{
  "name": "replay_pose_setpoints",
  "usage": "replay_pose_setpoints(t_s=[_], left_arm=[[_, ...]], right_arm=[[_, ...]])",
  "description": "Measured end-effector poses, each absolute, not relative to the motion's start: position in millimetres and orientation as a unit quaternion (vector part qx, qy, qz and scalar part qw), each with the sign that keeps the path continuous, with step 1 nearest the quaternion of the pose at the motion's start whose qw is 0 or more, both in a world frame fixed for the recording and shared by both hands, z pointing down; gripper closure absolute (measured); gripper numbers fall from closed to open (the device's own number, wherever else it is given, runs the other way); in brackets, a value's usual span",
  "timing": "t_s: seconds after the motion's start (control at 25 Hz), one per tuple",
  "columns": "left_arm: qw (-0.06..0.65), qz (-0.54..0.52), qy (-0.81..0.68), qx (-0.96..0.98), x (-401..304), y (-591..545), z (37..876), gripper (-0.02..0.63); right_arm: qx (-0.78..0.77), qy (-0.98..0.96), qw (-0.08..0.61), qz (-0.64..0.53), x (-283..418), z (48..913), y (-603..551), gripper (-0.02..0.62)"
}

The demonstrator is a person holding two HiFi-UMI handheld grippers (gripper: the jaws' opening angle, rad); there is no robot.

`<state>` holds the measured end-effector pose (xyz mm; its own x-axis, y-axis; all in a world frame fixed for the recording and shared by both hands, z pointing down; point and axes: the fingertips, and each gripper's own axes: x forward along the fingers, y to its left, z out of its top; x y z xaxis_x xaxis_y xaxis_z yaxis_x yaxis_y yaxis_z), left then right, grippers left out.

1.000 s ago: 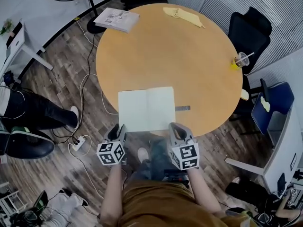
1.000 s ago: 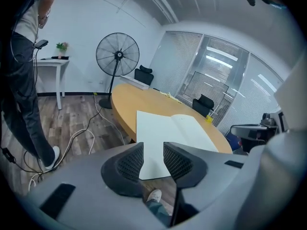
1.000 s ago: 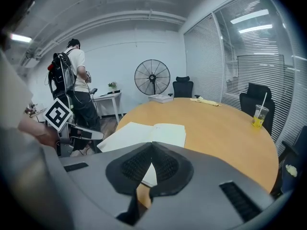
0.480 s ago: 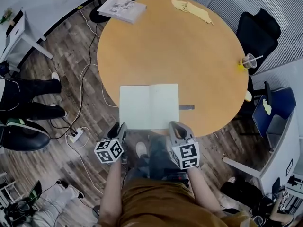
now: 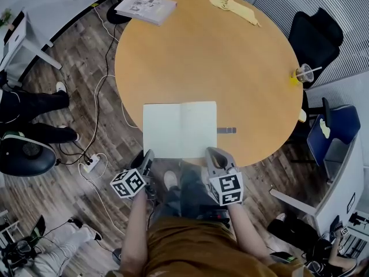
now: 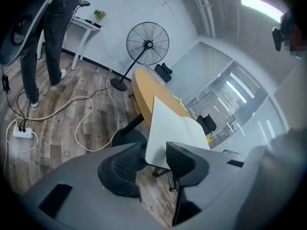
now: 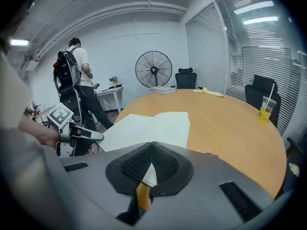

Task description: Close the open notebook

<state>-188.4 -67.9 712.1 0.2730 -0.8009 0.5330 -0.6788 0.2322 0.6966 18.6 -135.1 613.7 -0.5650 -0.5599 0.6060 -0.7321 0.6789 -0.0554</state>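
Round table: wooden top, mostly bare. The notebook lies open and flat at the table's near rim, spine running away from the person, and its near-left corner overhangs the rim. Left gripper: off the table, just below that rim. Its jaws have just been opening and now stand wide apart; the overhanging corner lines up with the gap, but neither pad presses on it. Right gripper: at the near rim by the notebook's near-right corner, jaws clenched together on nothing. Handling, as judged: a light, thin book with floppy pages and a soft cover, likely to sag or fan if lifted by one point. The overhanging corner or the left leaf's free edge looks like the best hold, since a jaw can pass beneath it there, and the leaf can then fold over the spine. Room: the top beyond the notebook is open. A cup at the right rim, and a cloth and a booklet at the far rim, are well apart from it. A small dark strip lies just beside the right page, clear of the fold.
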Motion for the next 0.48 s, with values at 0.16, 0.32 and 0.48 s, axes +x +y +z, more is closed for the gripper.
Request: replay_pose_setpoints(t_s=[0.16,0.32,0.48], left_arm=[[0.533,-0.098,-0.581,0.607,-189.8,-67.1,716.3,0.423],[0.549,-0.12,-0.563,0.606,-187.0,-68.7,715.6,0.465],[0.549,-0.119,-0.563,0.607,-186.7,-68.7,713.4,0.468]], right_arm=[[0.366,-0.873,0.282,0.153,14.7,613.7,-135.0,0.584],[0.364,-0.874,0.283,0.153,13.2,612.6,-134.4,0.583],[0.368,-0.873,0.283,0.148,16.1,610.2,-134.9,0.584]])
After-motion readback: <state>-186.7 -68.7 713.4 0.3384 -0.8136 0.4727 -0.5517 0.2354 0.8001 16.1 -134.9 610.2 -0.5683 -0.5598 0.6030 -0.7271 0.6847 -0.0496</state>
